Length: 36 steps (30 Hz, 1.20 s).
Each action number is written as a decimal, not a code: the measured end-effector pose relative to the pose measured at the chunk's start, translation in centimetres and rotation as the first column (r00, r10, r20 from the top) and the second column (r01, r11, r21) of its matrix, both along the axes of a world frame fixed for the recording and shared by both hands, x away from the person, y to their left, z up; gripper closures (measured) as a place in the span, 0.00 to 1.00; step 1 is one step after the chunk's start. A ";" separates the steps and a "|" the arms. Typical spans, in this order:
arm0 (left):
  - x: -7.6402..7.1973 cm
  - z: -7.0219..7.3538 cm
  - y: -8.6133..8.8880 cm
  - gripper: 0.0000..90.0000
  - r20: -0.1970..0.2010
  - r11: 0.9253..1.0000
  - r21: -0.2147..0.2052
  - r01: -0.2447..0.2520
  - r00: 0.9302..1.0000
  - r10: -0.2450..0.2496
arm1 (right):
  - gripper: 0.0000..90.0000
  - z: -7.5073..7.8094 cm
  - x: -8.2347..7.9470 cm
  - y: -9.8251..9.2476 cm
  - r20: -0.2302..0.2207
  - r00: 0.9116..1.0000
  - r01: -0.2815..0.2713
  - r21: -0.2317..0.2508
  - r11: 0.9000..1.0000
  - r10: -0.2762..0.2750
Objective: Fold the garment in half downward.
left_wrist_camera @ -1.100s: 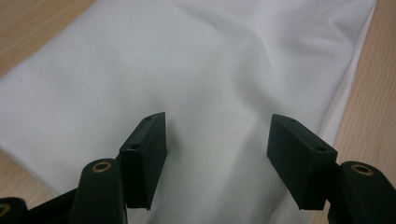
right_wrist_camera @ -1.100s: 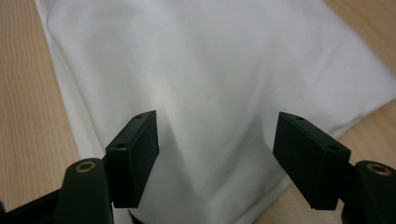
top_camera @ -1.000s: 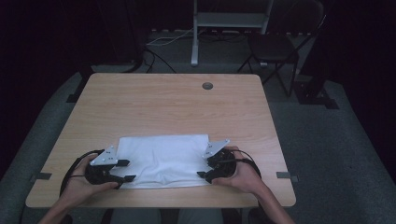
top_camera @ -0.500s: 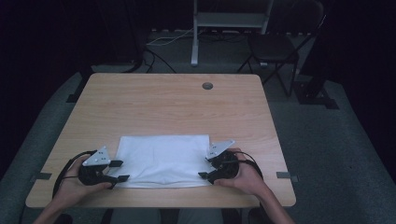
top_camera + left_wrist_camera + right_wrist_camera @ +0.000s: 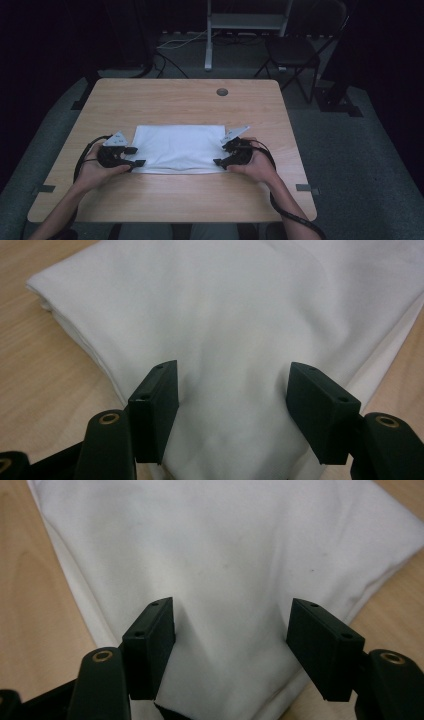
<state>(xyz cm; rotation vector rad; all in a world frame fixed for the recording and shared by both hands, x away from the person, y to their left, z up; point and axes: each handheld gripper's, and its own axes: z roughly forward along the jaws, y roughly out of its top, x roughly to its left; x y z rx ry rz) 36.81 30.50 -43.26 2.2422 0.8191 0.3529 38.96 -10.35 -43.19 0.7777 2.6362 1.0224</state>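
Observation:
A folded white cloth (image 5: 177,147) lies flat on the wooden table (image 5: 175,100), nearer the person's side. My left gripper (image 5: 137,156) is at the cloth's left edge, with its jaws pointing inward over the near left corner. In the left gripper view the gripper (image 5: 233,367) stands open, and the cloth (image 5: 225,315) lies between and beneath its wide-apart jaws. My right gripper (image 5: 221,154) mirrors it at the near right corner. Seen from the right gripper view, that gripper (image 5: 232,602) is open over the cloth (image 5: 225,545), with the pads not pressing on it.
A round cable hole (image 5: 222,92) sits near the table's far edge. Bare wood surrounds the cloth. Beyond the table stand a dark chair (image 5: 295,50) and a metal stand (image 5: 209,45) on the carpet. A cable trails from each gripper toward the person.
Both grippers have moved away from the person, up the picture. The cloth between them now lies farther from the table's near edge than before.

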 end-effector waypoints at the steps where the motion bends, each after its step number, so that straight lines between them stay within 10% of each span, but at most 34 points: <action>1: 0.2 0.0 0.1 0.42 0.005 1.000 -0.002 -0.005 1.000 0.005 | 0.39 0.0 0.2 0.0 0.002 1.000 0.006 0.002 1.000 -0.006; 12: 2.4 -0.1 0.1 0.42 0.004 0.999 -0.024 -0.043 0.999 0.043 | 0.39 -0.1 1.6 0.3 0.011 0.999 0.042 0.011 0.999 -0.043; 26: 1.5 0.5 -1.2 0.39 0.007 0.992 -0.103 -0.075 0.997 0.076 | 0.37 0.1 1.7 -0.1 0.004 0.998 0.063 -0.010 0.998 -0.063; 36: 0.7 -0.1 -3.0 0.37 0.032 0.999 -0.009 -0.042 0.999 0.042 | 0.37 -0.1 1.7 -0.2 0.010 0.998 0.062 0.001 0.998 -0.062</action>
